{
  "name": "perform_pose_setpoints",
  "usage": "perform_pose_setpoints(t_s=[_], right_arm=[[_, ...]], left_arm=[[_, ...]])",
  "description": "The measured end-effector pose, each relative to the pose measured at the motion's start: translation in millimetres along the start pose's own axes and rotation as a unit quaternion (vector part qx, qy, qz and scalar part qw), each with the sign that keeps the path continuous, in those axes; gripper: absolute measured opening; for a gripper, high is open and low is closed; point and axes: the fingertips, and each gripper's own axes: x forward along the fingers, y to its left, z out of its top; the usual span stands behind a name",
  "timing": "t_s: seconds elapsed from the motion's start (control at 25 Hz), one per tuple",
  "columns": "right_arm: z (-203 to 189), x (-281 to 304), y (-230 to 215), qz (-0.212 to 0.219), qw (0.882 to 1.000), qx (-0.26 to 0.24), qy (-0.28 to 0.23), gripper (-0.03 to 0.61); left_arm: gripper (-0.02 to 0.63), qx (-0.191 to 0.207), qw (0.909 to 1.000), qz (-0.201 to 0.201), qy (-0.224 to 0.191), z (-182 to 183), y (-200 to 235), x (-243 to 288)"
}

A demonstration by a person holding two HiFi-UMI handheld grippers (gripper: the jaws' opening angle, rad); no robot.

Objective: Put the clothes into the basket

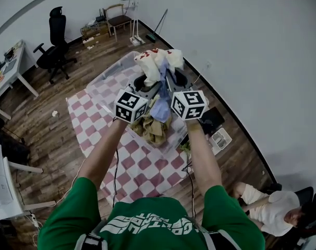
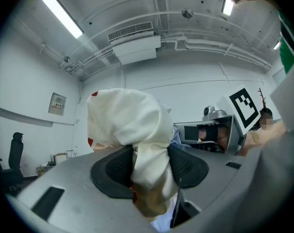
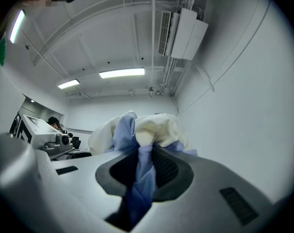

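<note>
Both grippers are raised side by side, pointing up, each gripping part of one bundle of clothes. My left gripper (image 1: 146,82) (image 2: 149,166) is shut on a cream garment (image 1: 155,61) (image 2: 122,125) with red patches. My right gripper (image 1: 176,79) (image 3: 139,171) is shut on a light blue garment (image 1: 161,108) (image 3: 139,188), and a cream fold (image 3: 159,127) bulges above its jaws. The blue cloth hangs down between the two marker cubes. Far below stands the clear plastic basket (image 1: 108,74), with tan clothes (image 1: 154,130) inside it, partly hidden by the grippers.
The basket stands on a red-and-white checkered mat (image 1: 142,165) on a wooden floor. There are a black office chair (image 1: 56,40) and a desk (image 1: 9,66) at the left, and a wooden chair (image 1: 119,20) at the back. A person (image 1: 272,207) sits by the right wall, near a small device (image 1: 220,139).
</note>
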Motion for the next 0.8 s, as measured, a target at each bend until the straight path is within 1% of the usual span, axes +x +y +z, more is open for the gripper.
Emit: perform_pose_setpoints(t_s=[0.32, 0.48, 0.64, 0.72, 0.8], right_arm=[[-69.4, 19.7, -6.3, 0.006, 0.998, 0.032, 0.056, 0.066], [-117.8, 27.5, -4.3, 0.003, 0.994, 0.056, 0.092, 0.066], [-171.0, 36.4, -6.0, -0.005, 0.987, 0.081, 0.137, 0.066], [-197.6, 39.9, -8.8, -0.010, 0.982, 0.094, 0.163, 0.066], [-225.3, 41.9, -12.4, -0.017, 0.976, 0.107, 0.191, 0.066]], left_arm=[[0.196, -0.024, 0.9979, 0.005, 0.060, -65.6, 15.4, 7.2], [0.196, -0.033, 0.9934, 0.001, 0.110, -110.9, 22.4, 5.6], [0.196, -0.041, 0.9833, -0.011, 0.177, -160.5, 30.3, 8.0], [0.196, -0.040, 0.9758, -0.017, 0.214, -184.7, 33.2, 11.2], [0.196, -0.034, 0.9657, -0.024, 0.256, -209.6, 34.6, 15.1]])
